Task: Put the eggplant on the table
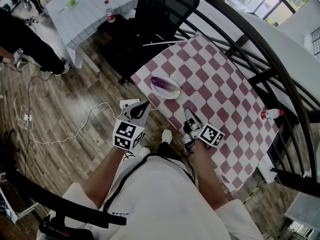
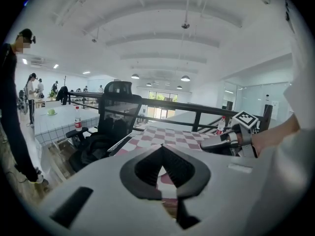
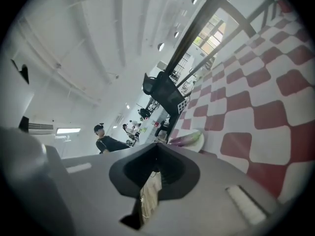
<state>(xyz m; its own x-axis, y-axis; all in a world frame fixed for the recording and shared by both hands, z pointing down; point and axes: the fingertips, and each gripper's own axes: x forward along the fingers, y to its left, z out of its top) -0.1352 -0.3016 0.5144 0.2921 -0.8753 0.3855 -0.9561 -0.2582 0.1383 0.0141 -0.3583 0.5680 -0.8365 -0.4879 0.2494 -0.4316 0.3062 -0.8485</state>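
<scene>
The purple eggplant lies on a white plate near the left corner of the red-and-white checked table. In the right gripper view the eggplant shows just beyond the jaws, still on its plate. My left gripper hangs off the table's near-left edge, below the plate, its jaws shut on nothing. My right gripper is over the table's near edge, to the right of the plate, jaws shut and empty. The left gripper view shows the right gripper off to its right.
A black office chair stands behind the table's far-left corner. A black railing curves along the far side. A small bottle stands at the table's right edge. A cable trails over the wooden floor; a person stands at left.
</scene>
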